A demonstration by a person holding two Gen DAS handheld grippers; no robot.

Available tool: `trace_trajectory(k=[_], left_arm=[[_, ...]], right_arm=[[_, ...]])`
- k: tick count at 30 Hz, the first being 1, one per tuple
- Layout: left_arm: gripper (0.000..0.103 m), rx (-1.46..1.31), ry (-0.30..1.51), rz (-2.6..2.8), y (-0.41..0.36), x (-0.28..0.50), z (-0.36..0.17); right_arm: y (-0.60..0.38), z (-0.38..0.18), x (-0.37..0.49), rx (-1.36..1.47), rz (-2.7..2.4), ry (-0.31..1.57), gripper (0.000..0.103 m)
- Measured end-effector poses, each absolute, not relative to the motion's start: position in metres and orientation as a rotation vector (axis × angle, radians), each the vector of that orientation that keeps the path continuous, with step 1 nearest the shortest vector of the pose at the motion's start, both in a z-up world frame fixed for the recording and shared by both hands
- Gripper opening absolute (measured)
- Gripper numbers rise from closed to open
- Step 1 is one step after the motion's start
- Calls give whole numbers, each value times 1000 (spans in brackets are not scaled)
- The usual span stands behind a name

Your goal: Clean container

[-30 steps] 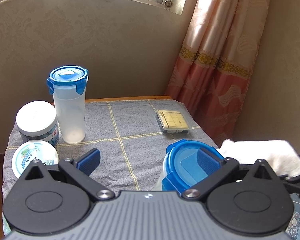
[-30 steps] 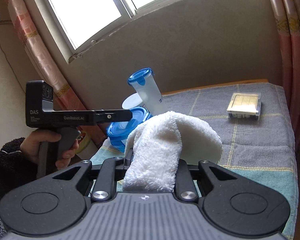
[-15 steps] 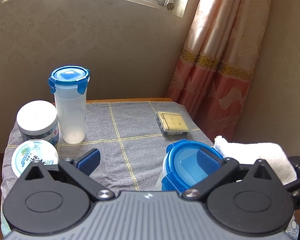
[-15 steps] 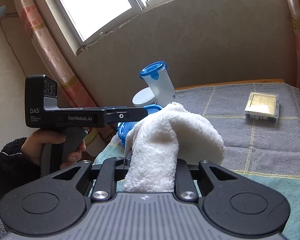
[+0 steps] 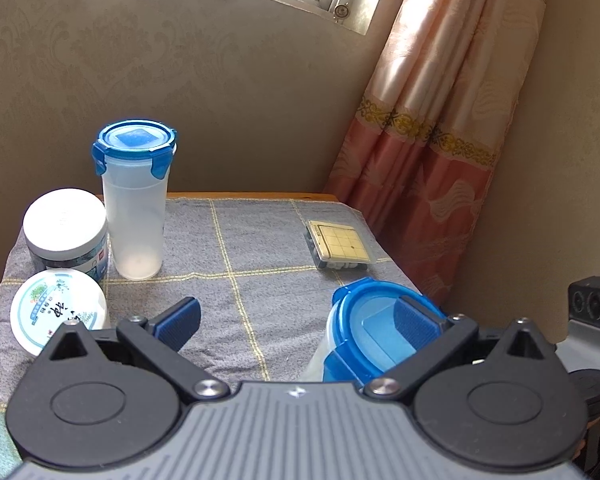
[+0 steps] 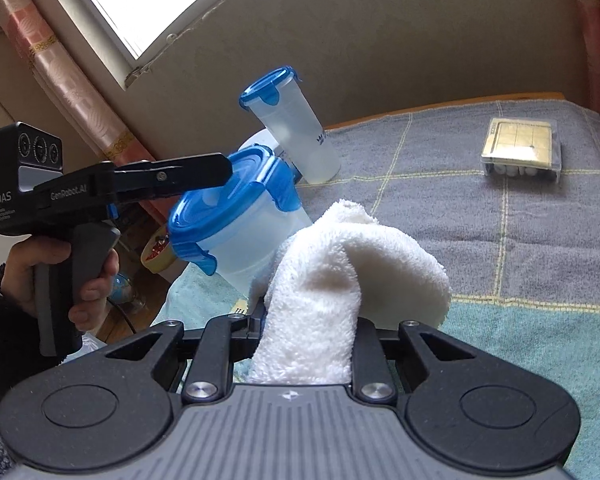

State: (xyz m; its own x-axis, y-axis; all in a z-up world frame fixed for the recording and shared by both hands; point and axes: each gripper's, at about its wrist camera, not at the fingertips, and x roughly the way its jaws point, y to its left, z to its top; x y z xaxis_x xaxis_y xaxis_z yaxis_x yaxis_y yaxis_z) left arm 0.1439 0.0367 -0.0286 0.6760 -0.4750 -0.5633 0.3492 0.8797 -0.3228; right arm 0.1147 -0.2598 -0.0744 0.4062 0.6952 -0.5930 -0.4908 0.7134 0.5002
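Change: white towel gone from my left view's right edge; only the other rig's body shows there.
Left tongs (image 5: 296, 318): spread wide, one pad over the blue lid.
Right tongs (image 6: 306, 320): clamped on my towel (image 6: 352, 264).
Container (image 6: 240, 224): tilted, near left of the worktop (image 6: 540, 240), towel just beside it.
Far: tall cup (image 5: 134, 196), flat box (image 5: 340, 245).

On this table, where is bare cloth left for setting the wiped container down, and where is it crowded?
Free: the grey cloth between the tall blue-lidded tumbler and the flat clear box, and the strip nearer the camera. Crowded: the left edge, where two white-lidded jars sit beside the tumbler.
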Motion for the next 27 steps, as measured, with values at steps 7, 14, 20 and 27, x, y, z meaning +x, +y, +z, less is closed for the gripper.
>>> trace_trajectory(k=[7,14,20,27], left_arm=[[103,-191,692,-465,35,144,-27],[103,-176,691,-460,35,143,-26],[103,-156,683,-451,33,139,-23],[103,-130,688,-427,30,135,-20]], right_arm=[[-260,-94,122,277,750,921,25],[-264,-88,115,269,721,900,24],[-272,-57,102,245,714,812,24],[-277,-19,87,202,728,703,24]])
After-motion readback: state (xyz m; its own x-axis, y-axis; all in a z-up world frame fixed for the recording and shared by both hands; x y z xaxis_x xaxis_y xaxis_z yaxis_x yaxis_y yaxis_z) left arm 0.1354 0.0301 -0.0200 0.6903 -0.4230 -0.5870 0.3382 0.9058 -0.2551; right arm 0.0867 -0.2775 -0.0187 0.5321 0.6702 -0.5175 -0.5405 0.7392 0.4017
